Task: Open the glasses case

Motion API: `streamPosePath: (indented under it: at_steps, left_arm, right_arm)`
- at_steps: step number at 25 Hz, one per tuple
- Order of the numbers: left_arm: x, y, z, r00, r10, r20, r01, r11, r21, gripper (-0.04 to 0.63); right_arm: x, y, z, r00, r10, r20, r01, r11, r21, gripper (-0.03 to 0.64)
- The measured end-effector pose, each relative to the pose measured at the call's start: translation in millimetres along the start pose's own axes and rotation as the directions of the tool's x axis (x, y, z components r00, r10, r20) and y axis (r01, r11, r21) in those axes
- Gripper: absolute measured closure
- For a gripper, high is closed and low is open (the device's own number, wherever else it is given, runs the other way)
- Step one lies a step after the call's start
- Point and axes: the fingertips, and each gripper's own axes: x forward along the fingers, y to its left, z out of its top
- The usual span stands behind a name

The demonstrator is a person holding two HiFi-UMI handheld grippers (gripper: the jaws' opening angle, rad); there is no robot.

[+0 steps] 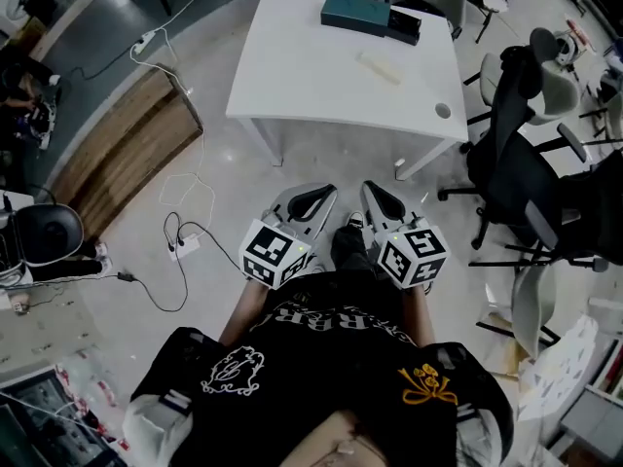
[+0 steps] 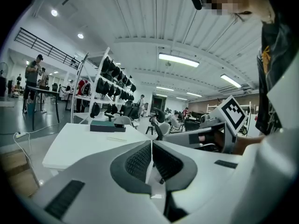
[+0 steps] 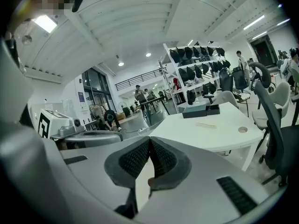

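A white table (image 1: 311, 76) stands some way ahead of me. At its far edge lie a teal box (image 1: 355, 13) and a black case (image 1: 405, 24) side by side, with a pale flat strip (image 1: 380, 67) nearer the middle. The same teal box (image 2: 103, 126) shows in the left gripper view, and again as the teal box (image 3: 195, 111) in the right gripper view. Which of them is the glasses case I cannot tell. My left gripper (image 1: 313, 195) and right gripper (image 1: 375, 193) hang close to my body, short of the table, both shut with nothing between the pads.
Dark office chairs (image 1: 526, 154) crowd the table's right side. A wooden platform (image 1: 127, 149) lies to the left, with a white cable (image 1: 185, 188) and a power strip (image 1: 185, 246) on the floor. The tabletop has a round cable hole (image 1: 443, 111). Shelving with dark bags (image 2: 110, 85) stands behind.
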Motion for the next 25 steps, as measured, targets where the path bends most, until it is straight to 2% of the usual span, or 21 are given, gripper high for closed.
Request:
streamPosePath:
  at_steps: [7, 13, 20, 25]
  left_arm:
    - [90, 39, 42, 0.999, 0.031, 0.008, -0.031, 0.999, 0.022, 0.571]
    - [155, 67, 65, 0.999, 0.043, 0.008, -0.043, 0.999, 0.032, 0.571]
    - [209, 84, 78, 0.998, 0.07, -0.009, -0.069, 0.996, 0.051, 0.571]
    - [223, 88, 77, 0.996, 0.086, -0.029, -0.085, 0.996, 0.041, 0.571]
  right_arm:
    - [47, -81, 55, 1.0, 0.027, -0.001, -0.027, 1.0, 0.004, 0.603]
    - [74, -141, 81, 0.999, 0.029, -0.015, -0.029, 1.0, 0.01, 0.603]
    - [88, -194, 97, 0.999, 0.033, -0.03, -0.033, 0.999, 0.014, 0.603]
    - [94, -211, 98, 0.998, 0.032, -0.053, -0.032, 0.999, -0.002, 0.603]
